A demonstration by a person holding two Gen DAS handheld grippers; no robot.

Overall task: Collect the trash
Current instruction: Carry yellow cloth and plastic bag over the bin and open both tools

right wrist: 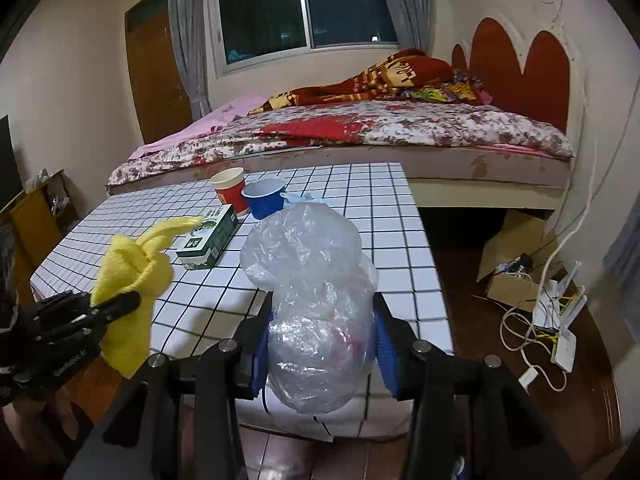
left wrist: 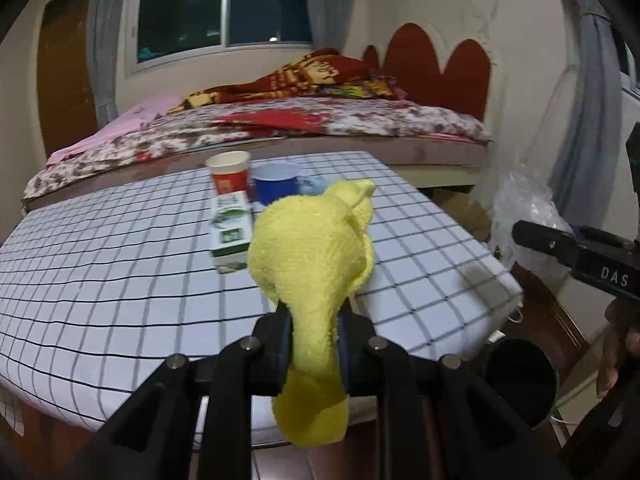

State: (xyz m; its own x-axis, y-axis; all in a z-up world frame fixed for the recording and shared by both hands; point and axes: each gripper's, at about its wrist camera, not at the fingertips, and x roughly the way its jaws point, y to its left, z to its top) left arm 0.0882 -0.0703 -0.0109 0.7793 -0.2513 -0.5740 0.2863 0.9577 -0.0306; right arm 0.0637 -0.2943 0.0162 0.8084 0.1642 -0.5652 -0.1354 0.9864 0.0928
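Two grippers hold a cloth and a bag above a grid-patterned white table [right wrist: 328, 184].

Lower left, the left gripper [right wrist: 120, 304] pinches a yellow fleece cloth [right wrist: 132, 268]; centre, the right gripper [right wrist: 320, 332], jaws part-open, clamps a crumpled clear plastic bag [right wrist: 316, 280].

On bench [right wrist: 380, 216]: box [right wrist: 210, 238] front-left, cup [right wrist: 230, 190] behind it, mug [right wrist: 264, 198] right of cup. Bed [right wrist: 360, 132] behind bench.

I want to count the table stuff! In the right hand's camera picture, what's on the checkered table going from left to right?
Green box → red paper cup → blue cup.
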